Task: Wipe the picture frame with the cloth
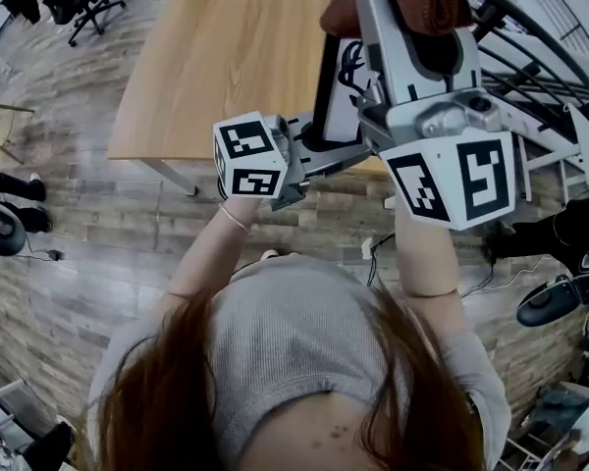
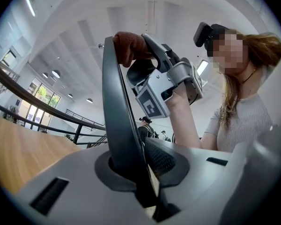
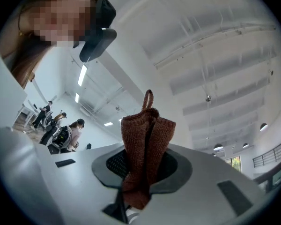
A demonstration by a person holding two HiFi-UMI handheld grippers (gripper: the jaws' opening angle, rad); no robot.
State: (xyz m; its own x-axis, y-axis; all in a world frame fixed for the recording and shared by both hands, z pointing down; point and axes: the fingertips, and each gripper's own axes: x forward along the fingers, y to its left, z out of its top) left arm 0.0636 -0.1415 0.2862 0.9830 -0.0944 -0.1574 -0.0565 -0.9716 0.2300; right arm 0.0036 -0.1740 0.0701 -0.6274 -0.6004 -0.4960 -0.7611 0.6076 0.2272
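We hold the picture frame (image 2: 116, 125) upright, our left gripper (image 2: 141, 171) with jaws clamped on its bottom edge and its long side rising from them, while our right gripper (image 3: 139, 171), jaws pinching the rust-brown knitted cloth (image 3: 145, 142), rests that cloth against the frame's top edge

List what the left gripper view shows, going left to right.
Wooden table → picture frame → right hand-held gripper pinching the cloth → person.
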